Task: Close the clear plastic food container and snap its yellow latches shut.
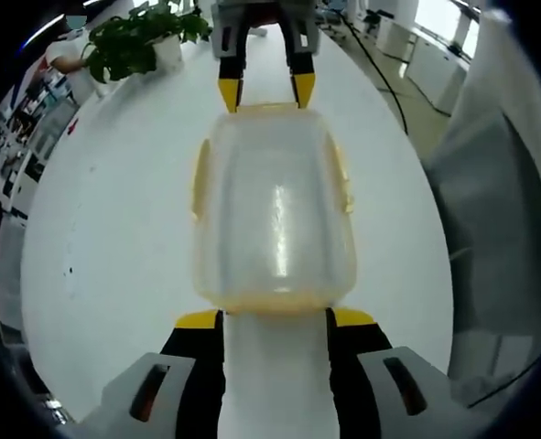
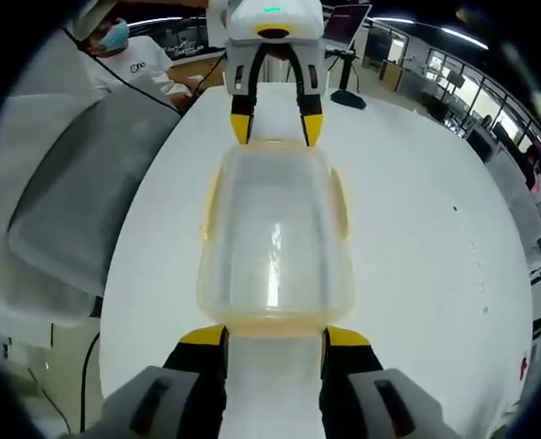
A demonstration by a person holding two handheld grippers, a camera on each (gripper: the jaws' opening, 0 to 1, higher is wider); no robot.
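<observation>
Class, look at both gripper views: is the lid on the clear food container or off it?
On. The clear lid covers the container flush along its yellow rim. Whether the yellow side latches are snapped shut cannot be told.

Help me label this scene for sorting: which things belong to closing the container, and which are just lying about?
Belongs to the job:
clear plastic food container
its yellow latches
left gripper
right gripper

Just lying about:
potted plant
laptop
grey cloth
white table
</observation>
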